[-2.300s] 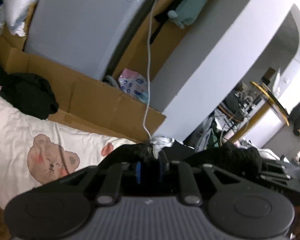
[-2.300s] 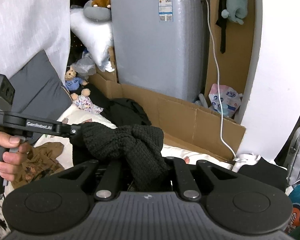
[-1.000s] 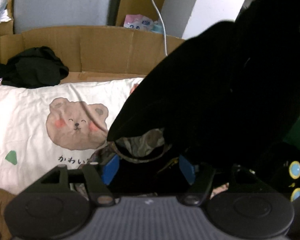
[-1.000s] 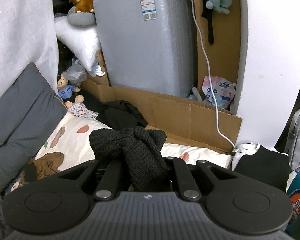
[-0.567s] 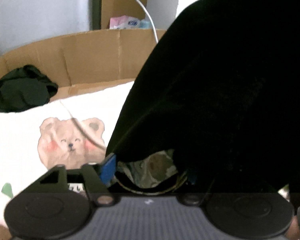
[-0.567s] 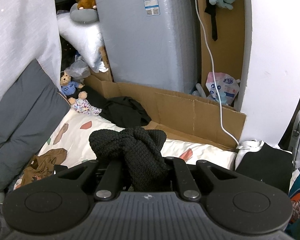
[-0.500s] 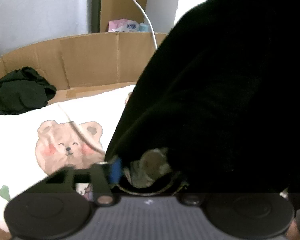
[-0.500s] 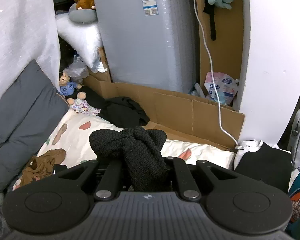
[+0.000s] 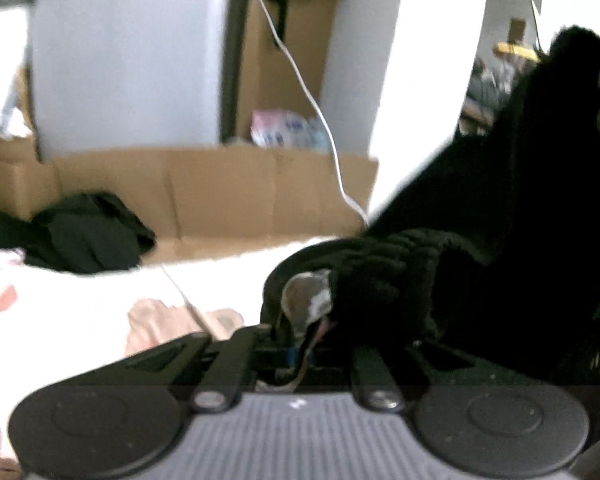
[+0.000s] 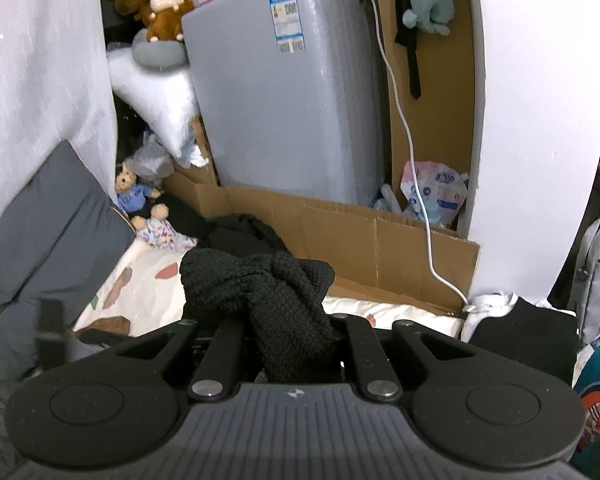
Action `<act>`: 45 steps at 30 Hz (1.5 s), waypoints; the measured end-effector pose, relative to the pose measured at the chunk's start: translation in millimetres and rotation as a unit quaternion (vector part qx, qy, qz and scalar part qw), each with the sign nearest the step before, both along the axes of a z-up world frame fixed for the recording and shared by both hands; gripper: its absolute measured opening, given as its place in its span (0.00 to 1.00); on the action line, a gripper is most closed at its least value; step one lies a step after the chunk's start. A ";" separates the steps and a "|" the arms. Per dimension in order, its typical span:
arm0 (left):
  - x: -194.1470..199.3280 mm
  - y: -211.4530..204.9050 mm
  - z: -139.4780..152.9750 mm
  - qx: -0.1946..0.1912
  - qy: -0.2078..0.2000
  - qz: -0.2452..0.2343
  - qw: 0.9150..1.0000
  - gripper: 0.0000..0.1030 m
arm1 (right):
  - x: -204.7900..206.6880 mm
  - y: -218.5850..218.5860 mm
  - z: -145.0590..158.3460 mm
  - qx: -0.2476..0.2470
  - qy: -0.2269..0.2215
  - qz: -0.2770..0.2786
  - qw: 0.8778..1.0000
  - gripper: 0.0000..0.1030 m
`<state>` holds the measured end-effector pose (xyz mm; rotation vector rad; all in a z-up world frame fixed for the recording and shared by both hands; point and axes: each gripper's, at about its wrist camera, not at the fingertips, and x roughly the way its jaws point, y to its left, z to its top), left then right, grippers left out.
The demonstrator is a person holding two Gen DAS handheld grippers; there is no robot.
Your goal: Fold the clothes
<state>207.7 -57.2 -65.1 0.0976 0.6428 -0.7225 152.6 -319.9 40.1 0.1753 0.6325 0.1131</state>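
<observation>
A black knit garment (image 10: 256, 280) is bunched between the fingers of my right gripper (image 10: 288, 332), which is shut on it above the bed. In the blurred left wrist view the same black garment (image 9: 480, 240) stretches up and to the right. My left gripper (image 9: 296, 344) has its jaws closing tight on a lower edge of it, where a greyish inner patch (image 9: 304, 296) shows. Below both lies the white sheet (image 9: 80, 304) printed with bears.
A grey washing machine (image 10: 284, 112) and a cardboard wall (image 10: 380, 240) stand behind the bed. A black clothes pile (image 10: 240, 232) lies at the back, a grey cushion (image 10: 40, 232) at the left, and a folded dark garment (image 10: 520, 328) at the right. A white cable (image 10: 416, 184) hangs down.
The left gripper's jaws have closed on the garment's lower edge and risen with it. The cloth now hangs to the right instead of filling the view. The right gripper has kept still.
</observation>
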 end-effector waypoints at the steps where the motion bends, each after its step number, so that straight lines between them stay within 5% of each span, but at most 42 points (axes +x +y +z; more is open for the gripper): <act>1: -2.3 8.0 14.5 -0.006 -0.008 0.008 1.000 0.05 | -3.2 -0.2 2.9 0.003 -0.004 0.001 1.000 0.12; 9: -39.6 57.1 126.1 -0.035 -0.076 0.046 0.995 0.05 | -35.8 6.8 34.4 0.015 -0.047 0.033 0.998 0.11; 23: -117.1 112.6 217.6 -0.032 -0.143 0.045 0.988 0.05 | -100.4 42.2 95.7 0.004 -0.091 0.134 0.987 0.11; 36: -200.6 151.5 224.0 -0.072 -0.118 0.020 0.990 0.05 | -196.5 50.6 120.7 0.041 -0.060 0.216 0.974 0.11; 45: -163.0 143.7 172.7 -0.059 -0.060 0.036 0.996 0.05 | -159.4 52.6 73.1 0.032 0.014 0.199 0.979 0.11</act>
